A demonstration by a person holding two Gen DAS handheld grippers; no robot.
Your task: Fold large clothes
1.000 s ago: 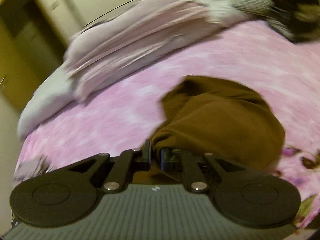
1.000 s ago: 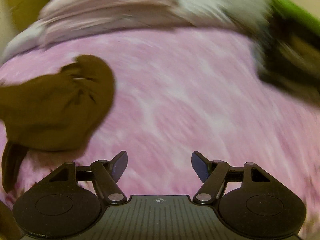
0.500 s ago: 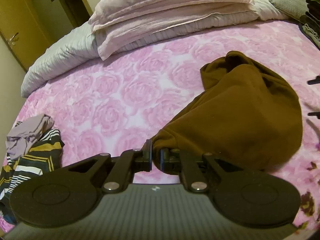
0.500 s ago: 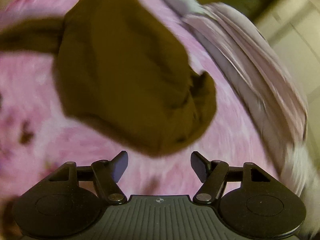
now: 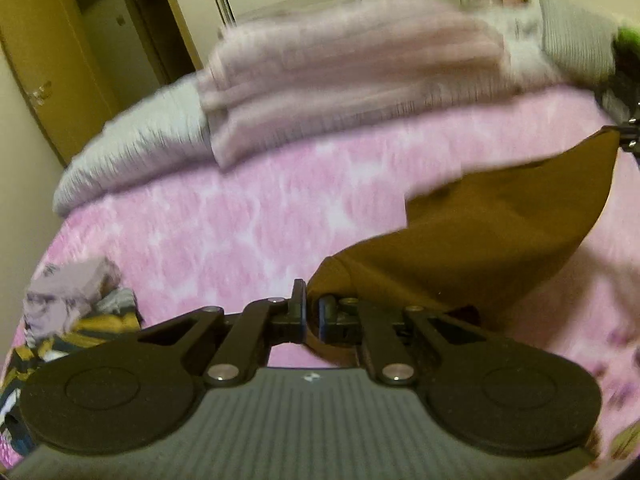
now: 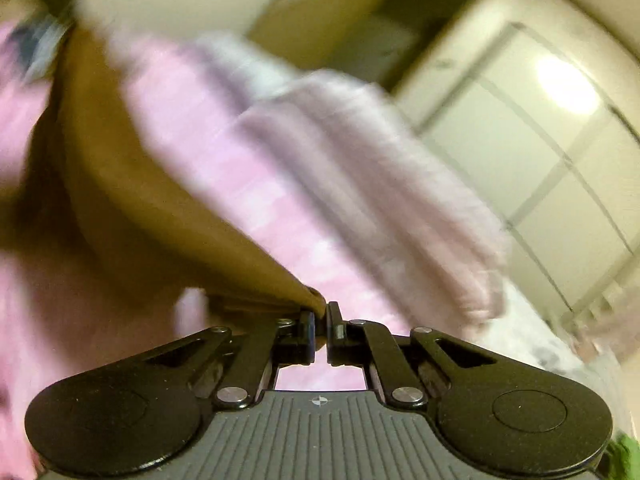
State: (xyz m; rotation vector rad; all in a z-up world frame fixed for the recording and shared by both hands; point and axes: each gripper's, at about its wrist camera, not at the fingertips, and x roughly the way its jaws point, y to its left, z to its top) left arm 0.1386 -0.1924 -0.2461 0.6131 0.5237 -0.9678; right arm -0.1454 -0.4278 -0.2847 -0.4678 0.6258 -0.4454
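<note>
Brown garment (image 5: pixel 500 240) stretches across the left wrist view from lower centre up to the right edge, its long axis slanting upward to the right over the pink floral bedspread (image 5: pixel 240 220). The left gripper (image 5: pixel 311 312) is nearly closed, pinching the garment's near corner. Folded blankets (image 5: pixel 340 80) lie blurred at the top; striped clothes (image 5: pixel 72 320) sit lower left.

In the right wrist view the garment (image 6: pixel 140 200) runs from the upper left down to the centre, its tip caught between the jaws. The right gripper (image 6: pixel 320 328) has just been closing and now clamps that corner.
</note>
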